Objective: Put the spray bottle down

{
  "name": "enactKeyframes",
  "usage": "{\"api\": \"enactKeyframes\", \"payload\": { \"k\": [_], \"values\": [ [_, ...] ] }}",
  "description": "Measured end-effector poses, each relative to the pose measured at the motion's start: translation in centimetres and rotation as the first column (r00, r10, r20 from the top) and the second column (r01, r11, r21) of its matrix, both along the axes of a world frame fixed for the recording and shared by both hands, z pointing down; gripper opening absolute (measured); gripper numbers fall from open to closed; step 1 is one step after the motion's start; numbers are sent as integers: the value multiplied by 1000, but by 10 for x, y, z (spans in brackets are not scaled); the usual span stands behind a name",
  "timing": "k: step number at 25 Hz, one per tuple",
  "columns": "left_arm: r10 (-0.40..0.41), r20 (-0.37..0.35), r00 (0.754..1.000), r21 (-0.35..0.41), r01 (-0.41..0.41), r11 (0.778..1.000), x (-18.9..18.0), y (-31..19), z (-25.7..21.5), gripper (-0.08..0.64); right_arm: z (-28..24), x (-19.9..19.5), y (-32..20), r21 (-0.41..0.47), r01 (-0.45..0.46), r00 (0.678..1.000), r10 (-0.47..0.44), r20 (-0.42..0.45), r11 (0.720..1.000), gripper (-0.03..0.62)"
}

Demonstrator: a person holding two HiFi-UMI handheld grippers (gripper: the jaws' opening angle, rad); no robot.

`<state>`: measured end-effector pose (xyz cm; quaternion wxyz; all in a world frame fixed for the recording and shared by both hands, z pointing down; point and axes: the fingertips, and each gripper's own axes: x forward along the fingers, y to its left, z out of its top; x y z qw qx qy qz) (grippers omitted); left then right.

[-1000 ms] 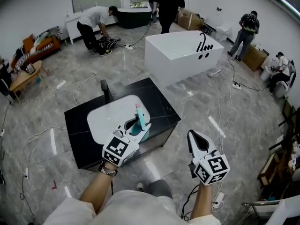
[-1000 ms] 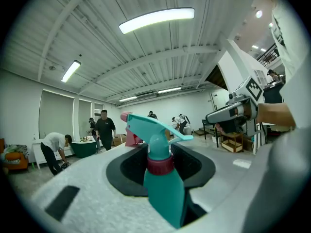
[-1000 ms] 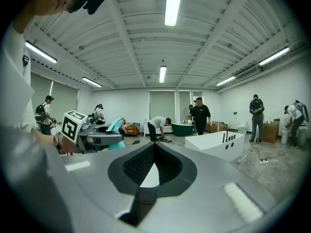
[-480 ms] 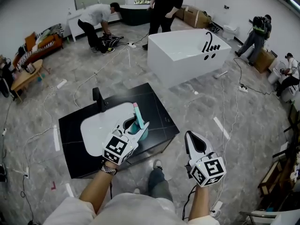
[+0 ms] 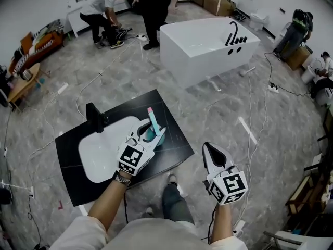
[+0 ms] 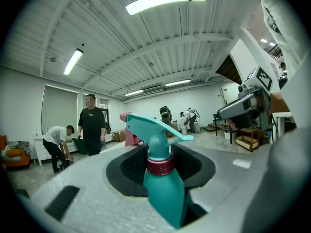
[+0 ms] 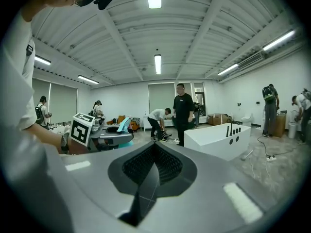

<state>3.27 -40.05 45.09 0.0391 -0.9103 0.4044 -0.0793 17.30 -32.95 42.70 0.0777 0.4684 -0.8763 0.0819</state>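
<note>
A teal spray bottle (image 5: pixel 154 128) with a pink nozzle stands upright between the jaws of my left gripper (image 5: pixel 149 134), which is shut on its body. In the left gripper view the bottle (image 6: pixel 163 188) fills the middle, trigger head pointing right. The bottle hangs over the right part of a black countertop (image 5: pixel 174 142), just right of a white basin (image 5: pixel 99 152). My right gripper (image 5: pixel 210 152) is off the counter's right edge over the floor. Its jaws meet in the right gripper view (image 7: pixel 154 147), with nothing between them. The left gripper (image 7: pixel 109 136) shows there too.
A black faucet (image 5: pixel 95 117) stands at the basin's far-left rim. A white bathtub (image 5: pixel 208 40) sits beyond the counter at the right. Cables (image 5: pixel 250 98) trail across the grey floor. People (image 5: pixel 104 7) stand and crouch at the back and far right.
The whole scene has slid nearer and to the left in the head view as the person walked forward. Both grippers came along, the bottle still gripped. A person in black walked left at the back.
</note>
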Motion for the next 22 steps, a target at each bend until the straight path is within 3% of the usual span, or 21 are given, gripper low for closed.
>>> {"api": "enactKeyframes", "payload": {
  "k": [11,22],
  "values": [
    [42,15,999,-61,-41,997,27,-89,74,150,35,16,-50,-73,-25,1000,23,-20,997,6],
    [63,21,998,-101,-61,993,46,-144,141,151,64,35,-73,-131,-62,998,58,-31,989,6]
  ]
}}
